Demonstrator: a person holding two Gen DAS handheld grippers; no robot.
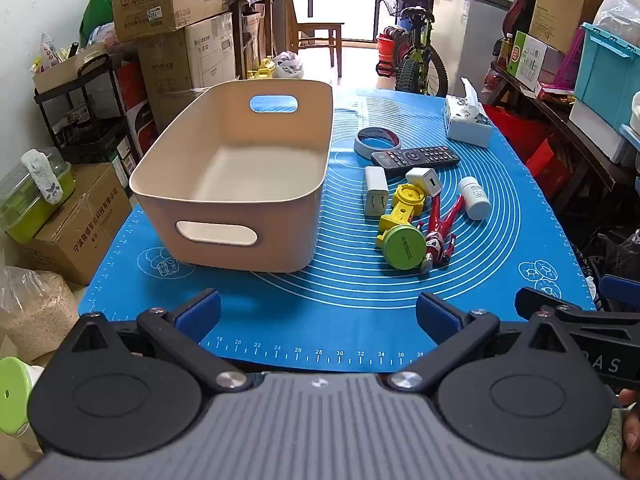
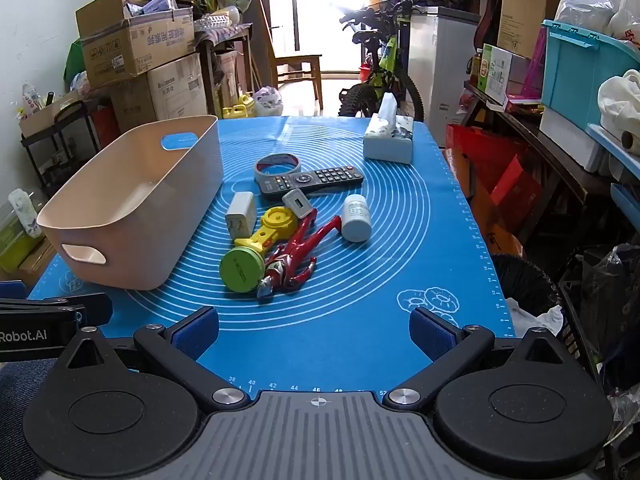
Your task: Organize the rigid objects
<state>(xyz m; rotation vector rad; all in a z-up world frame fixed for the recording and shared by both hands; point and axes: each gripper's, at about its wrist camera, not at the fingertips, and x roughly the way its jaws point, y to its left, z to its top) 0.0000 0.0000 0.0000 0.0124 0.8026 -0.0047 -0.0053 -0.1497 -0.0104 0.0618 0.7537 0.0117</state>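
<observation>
**Both claws wide, nothing held**

Nearest, over the near edge of the blue silicone mat (image 2: 360,340): left gripper (image 1: 318,318) and right gripper (image 2: 314,334), jaws spread, empty. Mid-mat, clustered: green-capped yellow plastic toy (image 2: 256,248), red-and-silver action figure (image 2: 294,260), white pill bottle (image 2: 356,218), two white chargers (image 2: 240,212). Toward the left edge: empty beige plastic bin (image 1: 236,184). Farther: black remote control (image 2: 312,182), grey tape ring (image 2: 278,164). Near the far right corner: tissue box (image 2: 388,140).

A: Where is there room?
B: The near strip of the blue mat (image 2: 360,344) is bare.
A: Obstacles?
B: The beige bin (image 1: 240,184) at left, and the toy cluster (image 2: 280,248) just right of it.
</observation>
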